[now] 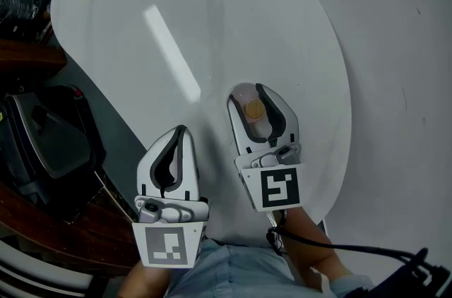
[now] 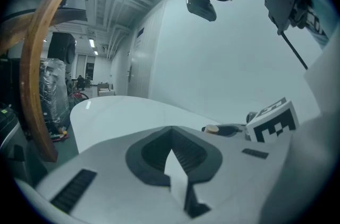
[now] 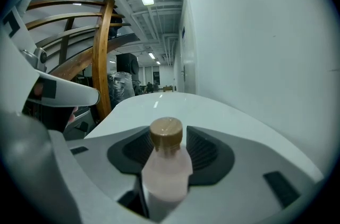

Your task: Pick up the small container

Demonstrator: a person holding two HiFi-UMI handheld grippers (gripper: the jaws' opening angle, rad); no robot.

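Head view: the small container (image 1: 254, 108), a pale bottle with a tan cap, stands on the white bench (image 1: 212, 21) near its edge closest to the person. The right claw (image 1: 248, 93) reaches around the small container from the person's side, one jaw on each side of it. The left claw (image 1: 180, 134) hangs just to the left of the small container and a little closer to the person, with its jaw tips together.

Left gripper view: the left claw (image 2: 171, 156) is clenched on nothing, its dark pads meeting at the tips. Off to the right, the small container's cap (image 2: 212, 128) shows beside the right claw's marker cube (image 2: 271, 122).

Right gripper view: the small container (image 3: 166, 164) stands upright and centred, deep between the jaws. The jaws are spread wide, with a ribbed pad close on either side of the cap. I judge them released, as no pad visibly presses on the bottle.

Progress: the reach looks finished and the bottle is framed. Clamping and lifting are still to do, and the small container appears to rest on the bench.
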